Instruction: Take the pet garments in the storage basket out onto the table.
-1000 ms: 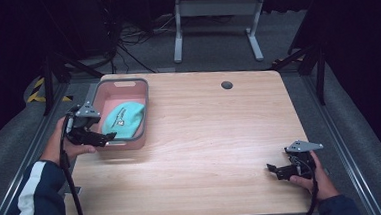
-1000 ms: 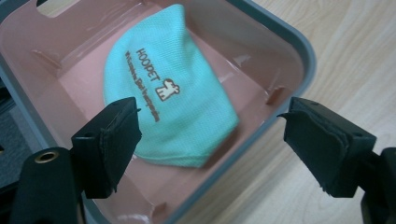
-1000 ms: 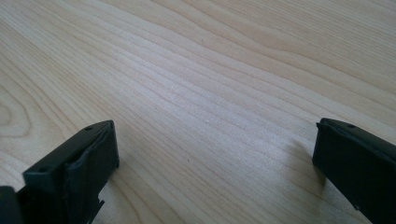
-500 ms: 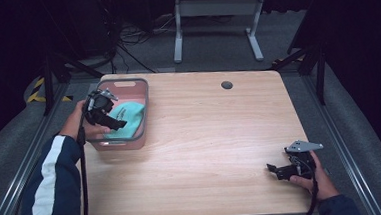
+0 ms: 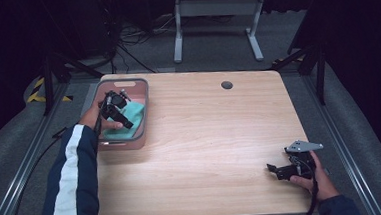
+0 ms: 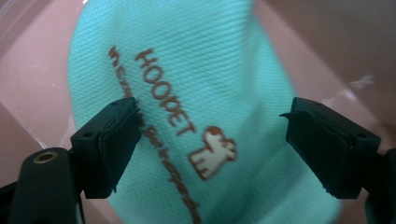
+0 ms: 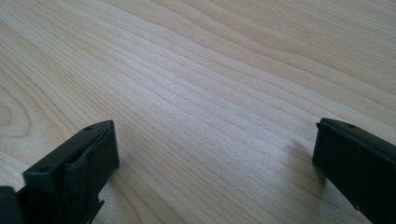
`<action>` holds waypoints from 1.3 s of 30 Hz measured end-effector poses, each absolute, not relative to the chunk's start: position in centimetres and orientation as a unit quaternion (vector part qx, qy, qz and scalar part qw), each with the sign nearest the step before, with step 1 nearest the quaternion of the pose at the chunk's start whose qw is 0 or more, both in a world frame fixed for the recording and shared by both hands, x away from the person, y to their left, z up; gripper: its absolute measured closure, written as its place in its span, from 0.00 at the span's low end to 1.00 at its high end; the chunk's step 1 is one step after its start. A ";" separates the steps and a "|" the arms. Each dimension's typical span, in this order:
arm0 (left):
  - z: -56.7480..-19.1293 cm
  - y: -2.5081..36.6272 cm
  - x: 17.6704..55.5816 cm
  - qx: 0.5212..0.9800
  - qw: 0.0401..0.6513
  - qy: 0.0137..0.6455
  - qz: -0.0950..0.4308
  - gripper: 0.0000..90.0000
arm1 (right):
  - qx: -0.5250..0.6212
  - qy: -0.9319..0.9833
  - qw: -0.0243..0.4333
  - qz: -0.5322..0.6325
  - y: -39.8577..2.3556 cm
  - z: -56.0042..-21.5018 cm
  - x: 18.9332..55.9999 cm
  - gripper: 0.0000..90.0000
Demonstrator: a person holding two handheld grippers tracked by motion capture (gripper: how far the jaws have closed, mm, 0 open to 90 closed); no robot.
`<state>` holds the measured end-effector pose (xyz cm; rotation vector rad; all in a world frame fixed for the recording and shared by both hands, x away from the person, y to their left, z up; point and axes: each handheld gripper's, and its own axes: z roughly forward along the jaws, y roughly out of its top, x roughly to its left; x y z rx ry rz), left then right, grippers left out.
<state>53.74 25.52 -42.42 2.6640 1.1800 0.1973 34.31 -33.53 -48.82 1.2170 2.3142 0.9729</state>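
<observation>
A pink bin stands at the table's far left corner, with a teal cloth lying in it. Seen close in the left gripper view, the teal cloth is knitted and carries brown lettering and a small figure. My left gripper hangs inside the bin just above the cloth; its jaws stand open, one on each side of the print, left gripper not pressing the fabric. My right gripper rests at the near right of the table, right gripper open over bare wood.
A dark round hole sits in the tabletop near its far edge. Beyond the table stands a white metal frame on grey carpet. Black posts flank the table left and right.
My left hand has travelled from the bin's near left side forward over the bin and sunk down to the teal cloth. The right hand has kept still.
</observation>
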 end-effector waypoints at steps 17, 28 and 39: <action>-43.8 25.8 54.9 0.888 0.091 0.451 0.007 0.21 | 0.428 0.818 0.175 0.342 -33.6 -48.8 34.2 0.01; -43.2 25.6 53.9 0.883 0.123 0.453 -0.007 0.70 | 0.428 0.818 0.176 0.342 -33.6 -48.8 34.2 0.01; -41.4 25.6 53.0 0.877 0.126 0.460 0.063 0.79 | 0.429 0.817 0.177 0.342 -33.6 -48.8 34.2 0.01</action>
